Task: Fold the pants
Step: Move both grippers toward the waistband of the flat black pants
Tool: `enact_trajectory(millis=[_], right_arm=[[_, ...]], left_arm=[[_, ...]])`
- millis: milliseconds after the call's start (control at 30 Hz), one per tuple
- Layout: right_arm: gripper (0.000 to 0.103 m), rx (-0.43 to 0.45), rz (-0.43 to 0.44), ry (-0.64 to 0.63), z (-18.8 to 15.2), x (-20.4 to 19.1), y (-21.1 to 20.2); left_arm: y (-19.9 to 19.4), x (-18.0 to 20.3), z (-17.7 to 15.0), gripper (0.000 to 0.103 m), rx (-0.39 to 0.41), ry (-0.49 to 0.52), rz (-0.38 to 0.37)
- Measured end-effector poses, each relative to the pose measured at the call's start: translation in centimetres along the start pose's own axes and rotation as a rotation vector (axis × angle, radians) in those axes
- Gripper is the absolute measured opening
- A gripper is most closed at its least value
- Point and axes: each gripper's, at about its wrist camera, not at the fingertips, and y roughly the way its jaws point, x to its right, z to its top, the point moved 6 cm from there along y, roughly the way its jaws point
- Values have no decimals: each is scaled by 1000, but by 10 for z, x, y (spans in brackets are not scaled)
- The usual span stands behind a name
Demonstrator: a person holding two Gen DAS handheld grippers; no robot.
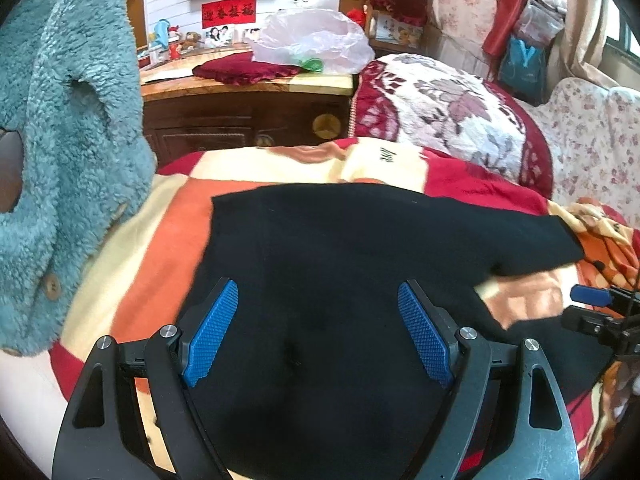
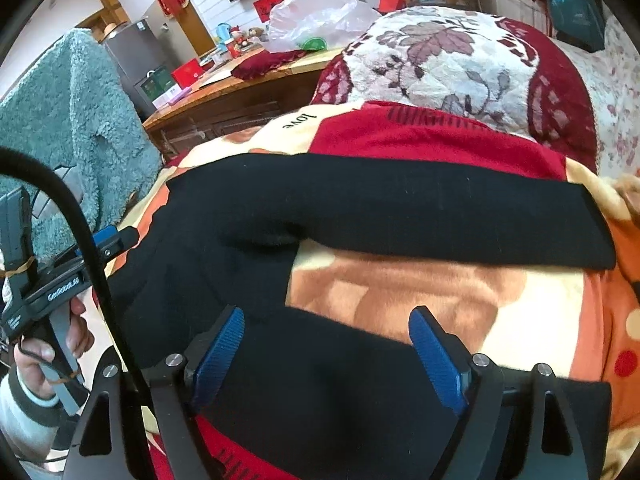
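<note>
Black pants [image 1: 340, 248] lie spread on a bed blanket, legs apart; in the right wrist view the pants [image 2: 380, 208] show one leg stretching right and the other running under my right gripper. My left gripper [image 1: 318, 300] is open, hovering over the waist and crotch area, holding nothing. My right gripper [image 2: 328, 328] is open over the near leg, holding nothing. The left gripper [image 2: 116, 236] also shows at the left edge of the right wrist view, and the right gripper's fingertip [image 1: 592, 294] at the right edge of the left wrist view.
An orange, cream and red blanket [image 2: 420, 292] covers the bed. A folded floral quilt [image 1: 440, 108] lies behind the pants. A teal fleece coat [image 1: 68, 120] hangs at left. A wooden cabinet [image 1: 240, 112] with a plastic bag [image 1: 316, 40] stands beyond the bed.
</note>
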Motion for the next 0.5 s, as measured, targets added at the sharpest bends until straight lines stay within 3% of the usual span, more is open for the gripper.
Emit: enact_trajectory(millis=[500], right_arm=[[83,-33,42,-27,16,-15,20]], left_arm=[[17,-21,16,83,-6,0,20]])
